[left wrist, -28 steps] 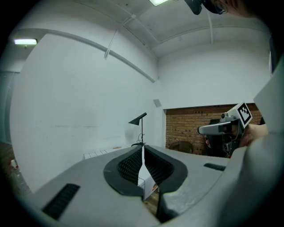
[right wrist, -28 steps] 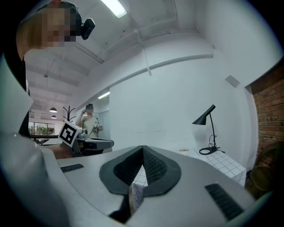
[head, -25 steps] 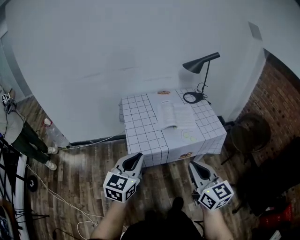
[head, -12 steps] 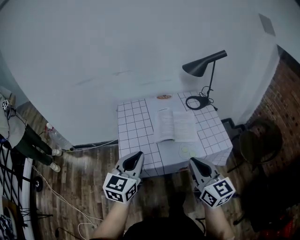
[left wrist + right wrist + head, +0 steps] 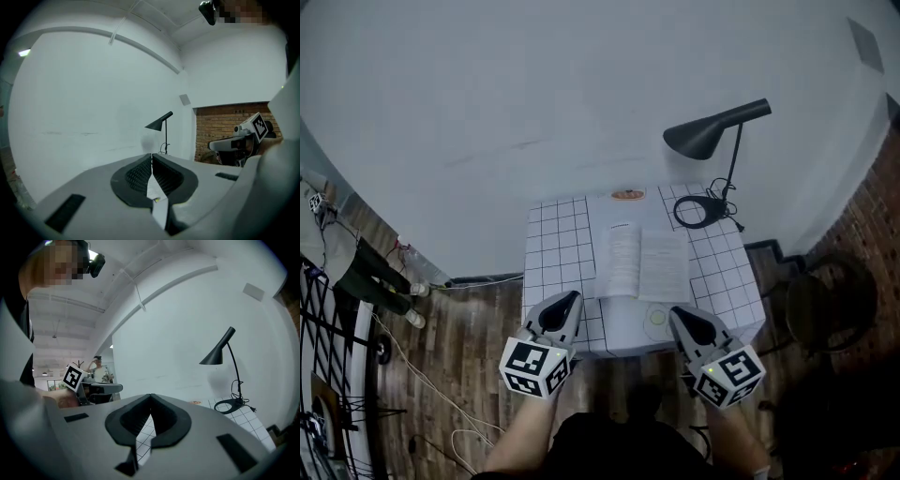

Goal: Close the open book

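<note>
Both tools are shut with nothing in them. The left tool (image 5: 565, 305) and right tool (image 5: 684, 321) are held about level at the near edge of the counter (image 5: 558, 248), short of the book (image 5: 642, 264). The book lies open and flat mid-counter, spine running near to far, with a lamp (image 5: 712, 136) far right of it. The step looks like the reach. To do it well, slide one shut tip under an outer cover edge and swing that half over the spine. Steady the other half with the second tool, and stay clear of the lamp.
</note>
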Tool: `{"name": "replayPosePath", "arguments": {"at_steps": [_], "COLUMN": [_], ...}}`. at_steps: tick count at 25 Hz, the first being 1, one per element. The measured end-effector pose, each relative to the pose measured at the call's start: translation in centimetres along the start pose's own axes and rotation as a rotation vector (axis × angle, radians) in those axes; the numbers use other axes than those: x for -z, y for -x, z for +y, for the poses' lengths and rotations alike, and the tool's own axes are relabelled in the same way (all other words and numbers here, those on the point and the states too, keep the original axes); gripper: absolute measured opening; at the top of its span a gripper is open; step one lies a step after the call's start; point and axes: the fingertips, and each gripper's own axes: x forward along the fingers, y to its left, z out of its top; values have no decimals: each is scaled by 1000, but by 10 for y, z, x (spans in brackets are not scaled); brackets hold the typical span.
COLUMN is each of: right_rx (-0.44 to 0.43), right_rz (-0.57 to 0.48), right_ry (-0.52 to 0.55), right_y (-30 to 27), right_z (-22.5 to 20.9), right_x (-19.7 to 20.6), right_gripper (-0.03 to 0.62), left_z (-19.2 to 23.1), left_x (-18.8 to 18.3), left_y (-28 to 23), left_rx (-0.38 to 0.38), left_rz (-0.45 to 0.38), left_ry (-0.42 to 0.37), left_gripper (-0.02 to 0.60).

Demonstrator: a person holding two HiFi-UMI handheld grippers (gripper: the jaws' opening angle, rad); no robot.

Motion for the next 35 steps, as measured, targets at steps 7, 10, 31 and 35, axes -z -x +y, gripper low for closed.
{"name": "replayPosePath", "arguments": {"at_steps": [7, 10, 31, 35], "right_rx": [-11, 15, 39, 38], "right_rz": [56, 87, 441, 503], "right_ry": [-8, 17, 170, 199], "right_y": [-33, -53, -153, -160], "right_z": [-17, -23, -32, -45], "right_x": [14, 19, 124, 157], "right_gripper": [3, 4, 143, 184], "left_z": [24, 41, 111, 108], "left_x": [9, 14, 95, 128], "left_y": [-26, -35, -76, -88], "left_rx": [-19, -8, 55, 63], "left_rz": [31, 25, 121, 168], "left_ry": [18, 20, 135, 170], "left_gripper": [9, 9, 9, 9]}}
